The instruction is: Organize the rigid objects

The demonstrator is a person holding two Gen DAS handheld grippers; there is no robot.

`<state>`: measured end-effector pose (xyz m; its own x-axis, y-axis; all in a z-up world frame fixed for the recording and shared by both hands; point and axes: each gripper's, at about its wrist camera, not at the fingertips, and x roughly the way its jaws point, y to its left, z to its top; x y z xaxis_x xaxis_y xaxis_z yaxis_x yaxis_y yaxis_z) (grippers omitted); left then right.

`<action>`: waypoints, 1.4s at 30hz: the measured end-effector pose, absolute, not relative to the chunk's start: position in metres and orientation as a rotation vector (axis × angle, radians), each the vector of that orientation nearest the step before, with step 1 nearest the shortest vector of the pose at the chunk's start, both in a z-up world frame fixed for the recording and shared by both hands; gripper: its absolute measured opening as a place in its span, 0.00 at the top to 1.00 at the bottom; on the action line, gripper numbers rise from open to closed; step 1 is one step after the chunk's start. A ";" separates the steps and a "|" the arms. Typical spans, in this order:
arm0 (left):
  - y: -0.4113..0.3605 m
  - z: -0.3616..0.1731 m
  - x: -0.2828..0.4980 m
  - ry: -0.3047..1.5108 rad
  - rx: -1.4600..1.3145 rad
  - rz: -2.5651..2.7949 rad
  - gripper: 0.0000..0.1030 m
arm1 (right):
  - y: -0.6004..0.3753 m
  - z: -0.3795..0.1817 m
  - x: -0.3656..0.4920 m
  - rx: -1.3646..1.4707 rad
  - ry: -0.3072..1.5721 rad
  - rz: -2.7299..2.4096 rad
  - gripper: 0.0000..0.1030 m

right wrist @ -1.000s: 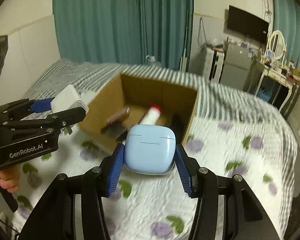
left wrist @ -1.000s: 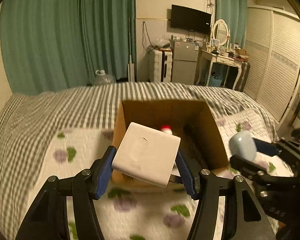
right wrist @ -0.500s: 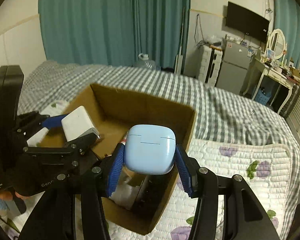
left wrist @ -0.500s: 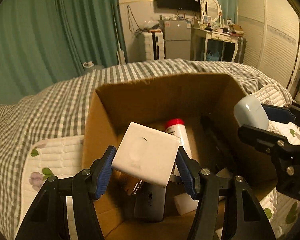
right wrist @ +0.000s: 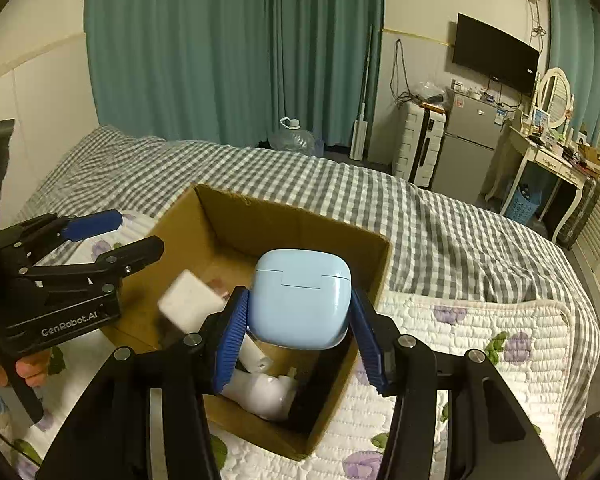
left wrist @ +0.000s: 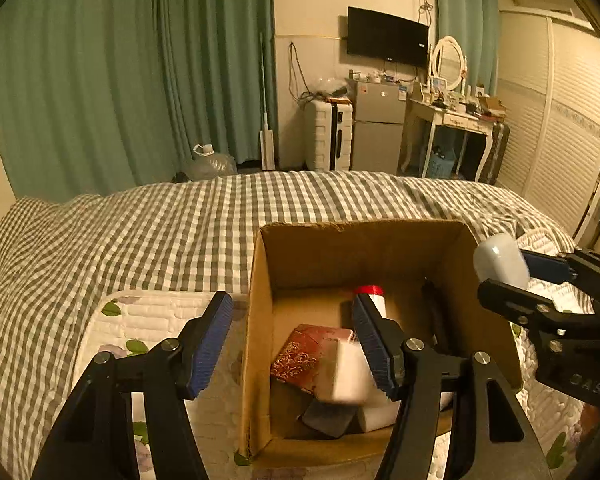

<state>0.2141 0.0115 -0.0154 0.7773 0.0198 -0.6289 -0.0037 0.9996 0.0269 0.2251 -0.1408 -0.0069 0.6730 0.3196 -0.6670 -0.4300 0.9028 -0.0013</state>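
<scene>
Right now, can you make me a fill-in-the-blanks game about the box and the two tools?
1. The left tool has its fingers wide ____ and holds nothing.
2. The right tool is holding a light ____ earbud case.
3. The white block is blurry, dropping into the ____ box.
4. The bottle in the box has a ____ cap.

Missing words: open; blue; cardboard; red

A white square block (left wrist: 346, 372), blurred, is inside the open cardboard box (left wrist: 260, 320) above a red patterned packet (left wrist: 300, 356) and a white red-capped bottle (left wrist: 374, 298), while a pale blue rounded case (right wrist: 302, 300) sits upright over the box.
</scene>
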 end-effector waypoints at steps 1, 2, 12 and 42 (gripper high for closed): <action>0.012 -0.017 0.215 0.681 0.027 0.013 0.37 | -0.139 -0.008 0.230 -0.157 0.722 0.426 0.50; 0.013 -0.018 0.216 0.683 0.033 0.015 0.37 | -0.137 -0.010 0.234 -0.150 0.726 0.426 0.50; 0.011 -0.041 0.229 0.715 0.073 0.025 0.37 | -0.134 -0.047 0.268 -0.072 0.783 0.402 0.25; -0.020 0.146 0.053 0.336 0.041 0.039 0.25 | -0.187 0.149 0.074 -0.081 0.404 0.279 0.02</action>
<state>0.0532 -0.0196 0.1462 0.9434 0.0447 -0.3287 -0.0311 0.9984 0.0466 0.0744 -0.1869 0.1489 0.8820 0.2515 -0.3986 -0.2835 0.9587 -0.0225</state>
